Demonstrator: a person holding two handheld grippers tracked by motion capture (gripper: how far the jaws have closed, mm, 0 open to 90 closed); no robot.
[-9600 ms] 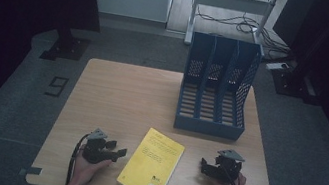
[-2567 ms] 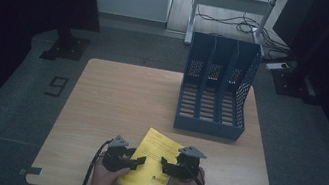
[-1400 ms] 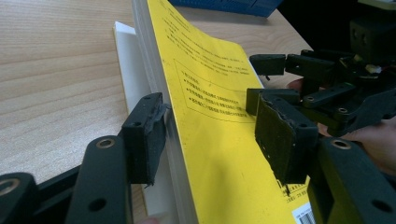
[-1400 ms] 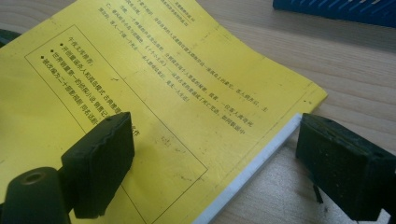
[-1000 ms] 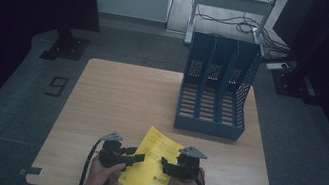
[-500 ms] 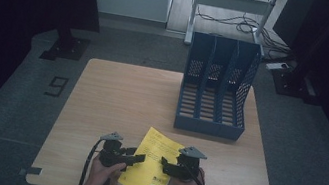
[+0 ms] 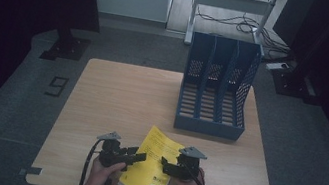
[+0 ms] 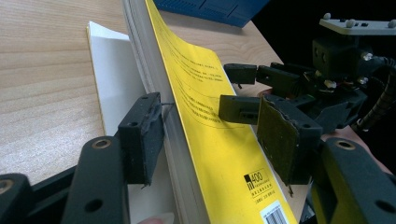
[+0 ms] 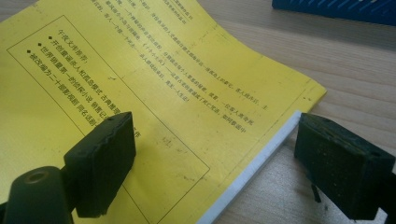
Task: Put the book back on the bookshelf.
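High view dim, dark edges; gripper views brighter, near jaws blurred.

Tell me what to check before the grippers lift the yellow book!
1. Left gripper around the book's edge: ok, one jaw sits under the pages and one over the cover.
2. Left jaws squeezing: not ok, the upper jaw is off the cover.
3. Right gripper around the other edge: ok, the jaws straddle it, but open.
4. Book flat on the table: not ok, the left gripper's side is tipped up.
5. Way to the blue rack free: ok, bare table between.
6. Rack slots free: cannot tell for sure; they look empty from above.
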